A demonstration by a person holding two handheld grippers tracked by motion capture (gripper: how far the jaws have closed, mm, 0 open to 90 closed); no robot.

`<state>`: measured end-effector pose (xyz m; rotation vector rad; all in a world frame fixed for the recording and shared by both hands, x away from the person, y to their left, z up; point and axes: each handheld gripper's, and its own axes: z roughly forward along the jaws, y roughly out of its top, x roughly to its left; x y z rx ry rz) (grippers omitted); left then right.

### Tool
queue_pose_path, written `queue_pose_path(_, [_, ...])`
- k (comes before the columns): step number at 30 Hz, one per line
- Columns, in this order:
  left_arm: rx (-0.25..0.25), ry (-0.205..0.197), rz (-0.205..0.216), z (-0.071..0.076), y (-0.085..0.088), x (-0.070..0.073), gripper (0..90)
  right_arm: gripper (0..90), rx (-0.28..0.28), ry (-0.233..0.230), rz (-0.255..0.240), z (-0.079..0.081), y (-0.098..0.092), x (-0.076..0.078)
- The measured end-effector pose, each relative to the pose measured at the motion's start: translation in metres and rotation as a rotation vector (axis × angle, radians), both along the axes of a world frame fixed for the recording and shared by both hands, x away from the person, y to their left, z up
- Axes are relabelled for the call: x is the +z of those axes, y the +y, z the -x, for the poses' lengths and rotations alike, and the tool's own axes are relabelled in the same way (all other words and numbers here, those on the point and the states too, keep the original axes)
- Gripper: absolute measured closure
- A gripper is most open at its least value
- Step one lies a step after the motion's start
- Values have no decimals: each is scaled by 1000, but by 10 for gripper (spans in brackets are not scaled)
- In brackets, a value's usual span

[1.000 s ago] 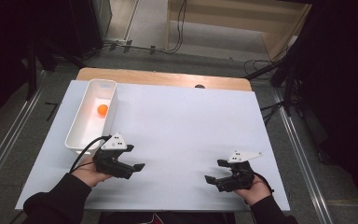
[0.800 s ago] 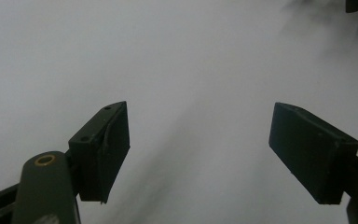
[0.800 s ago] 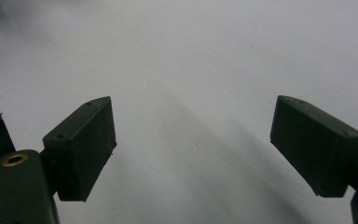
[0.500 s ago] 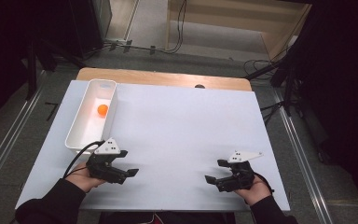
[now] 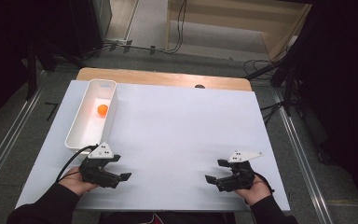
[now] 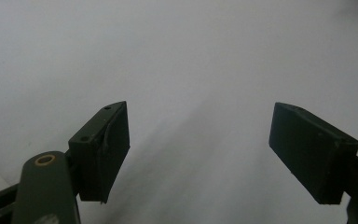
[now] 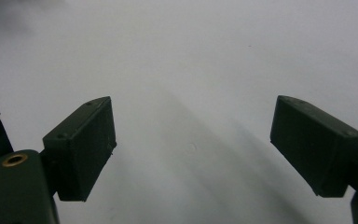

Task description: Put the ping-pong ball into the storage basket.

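High view: white bin (image 5: 81,128) at the tabletop's (image 5: 182,126) left edge holds an orange ball (image 5: 102,109). Left hand-held gripper (image 5: 121,168) and right hand-held gripper (image 5: 213,171), both released and empty, sit near the front edge.

Table (image 5: 177,130) brightly lit, surroundings dark; gripper views soft, hazy, faint shadows on white surface.
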<state>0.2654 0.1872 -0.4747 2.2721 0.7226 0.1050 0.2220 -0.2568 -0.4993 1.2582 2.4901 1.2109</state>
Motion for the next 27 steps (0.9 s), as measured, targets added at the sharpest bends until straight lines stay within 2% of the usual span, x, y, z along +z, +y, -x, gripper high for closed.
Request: queue_pose_path(27, [-10,5,-2,-1,-1,-3,205,129,-6,-1,-3,-2,-1,-1])
